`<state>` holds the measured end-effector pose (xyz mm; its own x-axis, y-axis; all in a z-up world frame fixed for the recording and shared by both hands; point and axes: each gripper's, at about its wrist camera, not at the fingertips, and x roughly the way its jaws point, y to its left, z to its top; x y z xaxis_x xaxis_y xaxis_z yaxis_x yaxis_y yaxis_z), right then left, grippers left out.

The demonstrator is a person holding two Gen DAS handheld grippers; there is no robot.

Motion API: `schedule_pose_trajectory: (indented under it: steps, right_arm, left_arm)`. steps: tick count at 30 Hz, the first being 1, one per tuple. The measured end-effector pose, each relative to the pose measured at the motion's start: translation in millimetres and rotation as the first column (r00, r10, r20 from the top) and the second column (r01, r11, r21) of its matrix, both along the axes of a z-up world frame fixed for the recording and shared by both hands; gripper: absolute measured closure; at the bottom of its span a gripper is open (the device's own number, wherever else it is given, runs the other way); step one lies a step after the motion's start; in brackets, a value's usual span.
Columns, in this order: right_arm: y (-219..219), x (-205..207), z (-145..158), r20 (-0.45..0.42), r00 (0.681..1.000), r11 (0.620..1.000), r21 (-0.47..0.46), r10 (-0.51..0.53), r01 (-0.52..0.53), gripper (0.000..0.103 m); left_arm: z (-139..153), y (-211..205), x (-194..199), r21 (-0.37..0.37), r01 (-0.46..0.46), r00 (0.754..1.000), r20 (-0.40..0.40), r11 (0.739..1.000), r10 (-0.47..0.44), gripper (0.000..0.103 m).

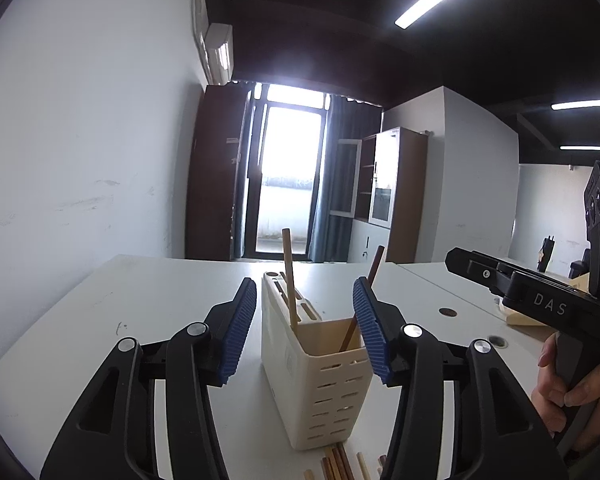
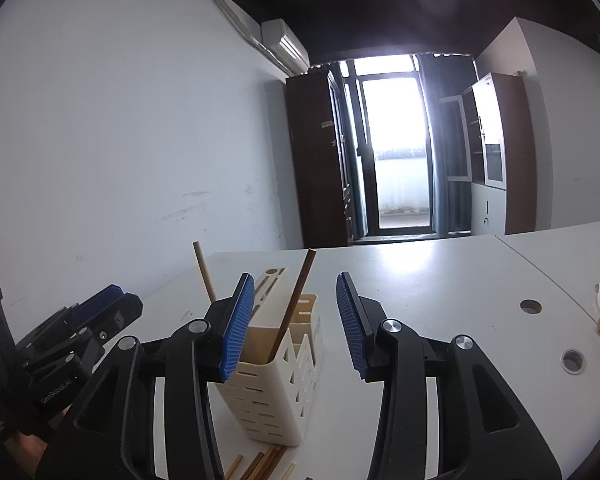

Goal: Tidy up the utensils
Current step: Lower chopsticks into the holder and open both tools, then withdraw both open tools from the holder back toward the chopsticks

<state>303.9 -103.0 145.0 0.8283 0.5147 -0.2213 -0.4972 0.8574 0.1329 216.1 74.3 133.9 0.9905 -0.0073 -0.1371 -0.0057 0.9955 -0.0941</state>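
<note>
Both the left gripper (image 1: 305, 322) and the right gripper (image 2: 296, 320) stand released, nothing held; the chopsticks (image 1: 338, 465) lie below their fingers before the white utensil holder (image 1: 316, 376); thin, stiff, light, probably slippery, best pinched mid-length.

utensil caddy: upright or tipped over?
Upright. The white caddy stands on its base on the table, open top up, with a light chopstick and a dark chopstick leaning inside.
</note>
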Motion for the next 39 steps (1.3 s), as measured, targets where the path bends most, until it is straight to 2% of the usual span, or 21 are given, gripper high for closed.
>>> schedule_pose_trajectory:
  steps: [4, 10, 13, 16, 20, 24, 27, 33, 39]
  right_arm:
    - [-7.2, -11.0, -9.0, -0.031, 0.999, 1.000, 0.000, -0.016, 0.016, 0.053]
    - [-7.2, -19.0, -26.5, -0.091, 0.995, 0.999, -0.044, -0.028, 0.024, 0.046]
    - [-3.2, -22.6, -30.4, -0.112, 0.993, 0.996, -0.084, -0.033, 0.024, 0.044]
    - [-4.9, -31.6, -36.4, -0.127, 0.991, 0.993, -0.115, -0.038, 0.024, 0.041]
    - [-3.5, -38.9, -44.0, -0.155, 0.986, 0.987, -0.159, -0.055, 0.030, 0.039]
    - [-3.2, -40.5, -54.7, -0.202, 0.977, 0.981, -0.189, -0.070, 0.032, 0.037]
    - [-2.2, -39.7, -65.0, -0.242, 0.967, 0.975, -0.221, -0.077, 0.022, 0.036]
    - [-2.5, -31.7, -80.2, -0.344, 0.936, 0.967, -0.253, -0.077, -0.014, 0.034]
    - [-2.1, -21.4, -93.4, -0.411, 0.906, 0.957, -0.288, -0.098, -0.027, 0.033]
  left_arm:
    - [-2.3, 0.9, -8.8, 0.007, -0.050, 0.998, -0.045, 0.999, 0.050, 0.052]
    - [-22.5, -6.4, -3.4, 0.033, -0.018, 0.982, -0.186, 0.999, 0.024, 0.049]
    - [-33.6, -6.4, -1.5, 0.021, -0.002, 0.968, -0.252, 1.000, 0.007, 0.048]
    - [-44.3, -5.6, -3.7, 0.043, -0.033, 0.957, -0.286, 0.999, 0.044, 0.048]
    - [-52.6, 0.6, -6.1, 0.055, -0.033, 0.944, -0.327, 0.998, 0.050, 0.048]
    - [-62.4, 1.6, -5.0, 0.044, -0.016, 0.916, -0.400, 0.999, 0.033, 0.046]
    - [-72.5, -1.3, -4.7, 0.083, -0.020, 0.892, -0.449, 0.996, 0.055, 0.046]
    - [-86.7, -4.2, -4.0, 0.109, -0.001, 0.858, -0.510, 0.994, 0.056, 0.044]
    - [-98.7, -6.3, 5.4, 0.054, 0.035, 0.801, -0.599, 0.998, 0.004, 0.043]
